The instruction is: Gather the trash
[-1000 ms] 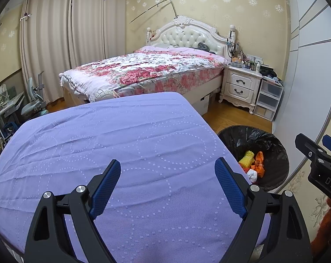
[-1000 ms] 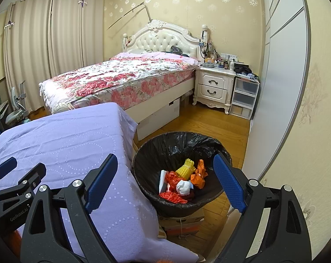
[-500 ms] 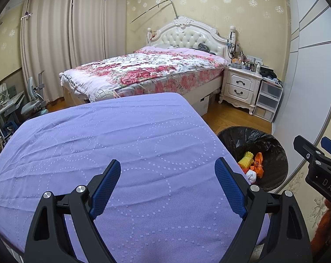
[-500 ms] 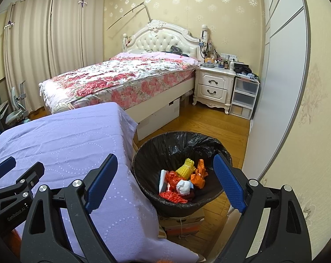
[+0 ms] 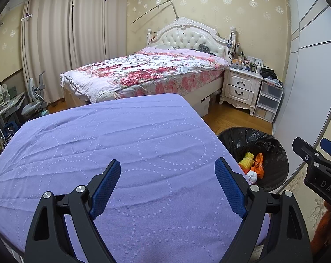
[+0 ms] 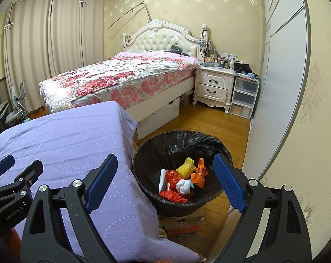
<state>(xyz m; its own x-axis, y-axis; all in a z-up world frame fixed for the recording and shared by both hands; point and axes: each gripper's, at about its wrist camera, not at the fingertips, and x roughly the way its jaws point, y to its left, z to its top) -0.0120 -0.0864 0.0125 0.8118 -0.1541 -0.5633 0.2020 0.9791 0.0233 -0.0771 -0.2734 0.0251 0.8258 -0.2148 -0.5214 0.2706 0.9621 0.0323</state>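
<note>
We see the trash gathered in a black-lined waste bin point(image 6: 183, 146) that stands on the wooden floor just beside the right edge of a table draped in a lilac cloth point(image 5: 113, 144); the bin seems to sit on a flat cardboard box point(image 6: 180, 219). Inside, the pieces lie piled together at the bottom: a yellow foam fruit net point(image 6: 186, 167), ridged and bunched; a crumpled orange plastic bag point(image 6: 199, 175) touching it on the right; a white crumpled wad point(image 6: 184, 185) in front; a red netted piece point(image 6: 173, 196) at the near side; a further red wrapper point(image 6: 172, 175) behind it; and a white flat packet point(image 6: 163, 176) leaning against the liner on the left. We count six pieces, though they overlap and more may be hidden beneath. There is one bin, one covered table, and two grippers. The left gripper point(image 5: 167, 185) hangs over the lilac cloth with its blue-padded jaws spread wide and nothing between them. The right gripper point(image 6: 165, 180) points down toward the bin, its jaws likewise spread wide, pinching nothing, with the trash visible in the gap between them. Behind stand one bed with a floral quilt point(image 6: 126, 76) and one white two-drawer nightstand point(image 6: 214, 85).
</note>
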